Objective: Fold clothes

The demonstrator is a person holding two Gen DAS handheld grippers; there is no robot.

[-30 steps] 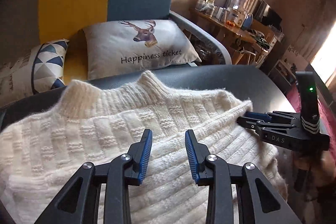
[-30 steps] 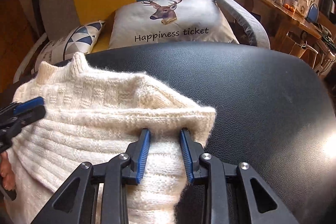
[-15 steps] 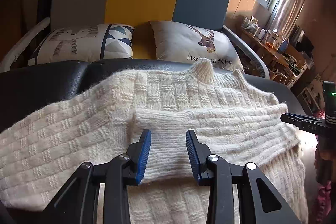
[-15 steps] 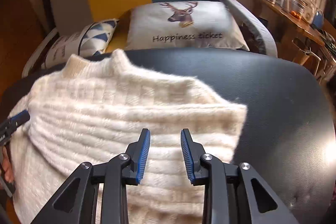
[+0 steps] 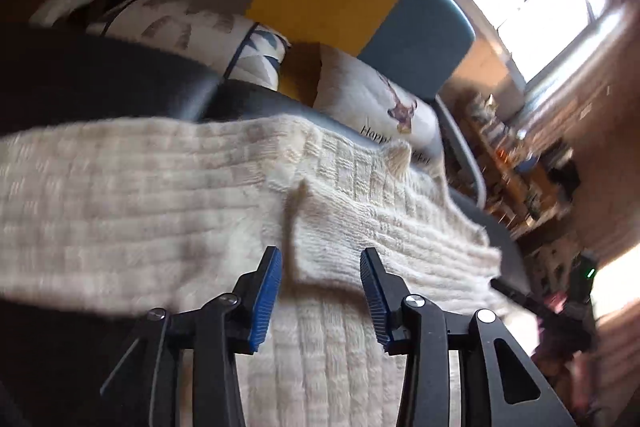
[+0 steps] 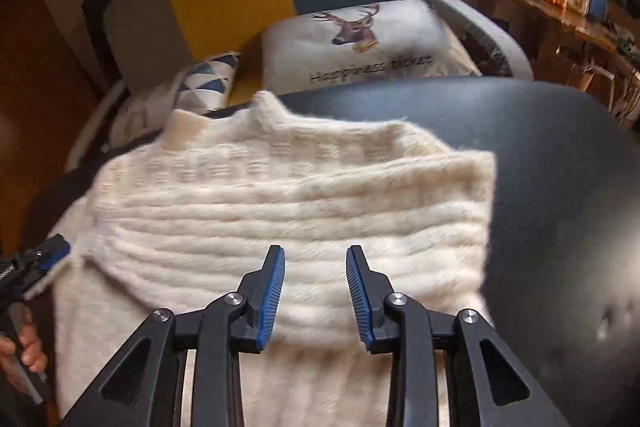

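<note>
One white sweater (image 6: 288, 203) lies on the black desk (image 6: 560, 187). Two grippers hang over it: the left gripper (image 5: 320, 291) and right gripper (image 6: 316, 287), both wide and holding nothing. Two pillows sit behind.

Motion blur smears the cream chunky-knit sweater (image 5: 120, 195); its near hem runs off the frame's bottom edge below its collar.
</note>
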